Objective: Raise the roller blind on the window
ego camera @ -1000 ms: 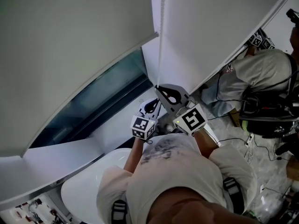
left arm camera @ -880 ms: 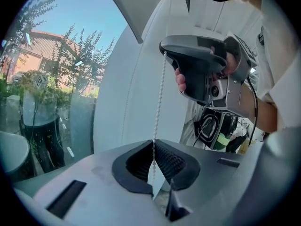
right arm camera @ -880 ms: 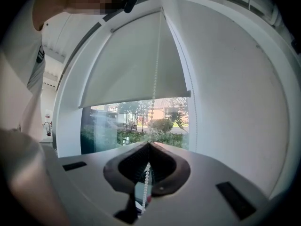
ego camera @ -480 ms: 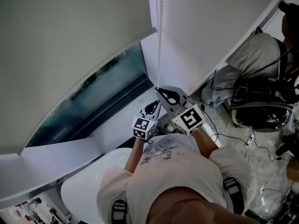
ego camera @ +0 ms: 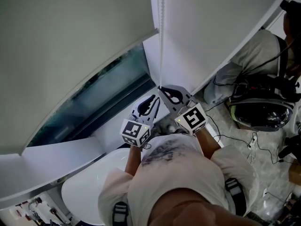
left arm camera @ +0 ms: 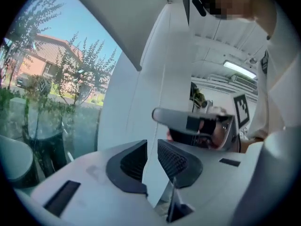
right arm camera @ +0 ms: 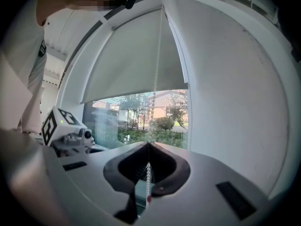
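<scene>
In the head view, we are clenching the right gripper [ego camera: 163,89] on the bead chain [ego camera: 162,36], which is hanging above it beside the roller blind [ego camera: 70,55]; the left gripper [ego camera: 150,103] is hovering just left. In the left gripper view, its jaws are standing slightly apart, empty. In the right gripper view, the chain is running between pinched jaws.

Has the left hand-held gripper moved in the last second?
Yes: the left hand-held gripper has slid down and to the left, away from the hanging white bead chain.
</scene>
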